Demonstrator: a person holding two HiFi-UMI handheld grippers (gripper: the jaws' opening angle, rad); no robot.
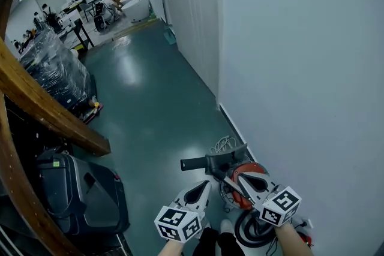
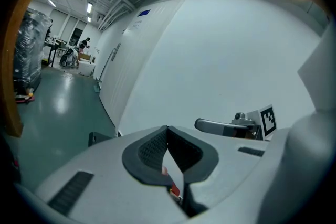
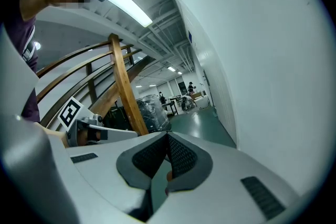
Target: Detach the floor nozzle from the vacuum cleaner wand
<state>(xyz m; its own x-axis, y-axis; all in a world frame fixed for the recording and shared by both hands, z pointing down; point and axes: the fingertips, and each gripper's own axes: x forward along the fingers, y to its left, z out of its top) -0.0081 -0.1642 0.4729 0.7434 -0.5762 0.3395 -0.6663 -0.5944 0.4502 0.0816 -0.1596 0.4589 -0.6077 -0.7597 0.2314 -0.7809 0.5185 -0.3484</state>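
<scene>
Floor lies open left of vacuum at wall (left gripper, right gripper closed, empty).

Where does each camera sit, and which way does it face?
Head view: on the head, steeply down at the vacuum cleaner; left gripper, right gripper, forearms show.
Left gripper view: on that gripper, facing the white wall.
Right gripper view: on that gripper, facing the wooden railing.
Both gripper views: own shut fingers, the other gripper.
</scene>
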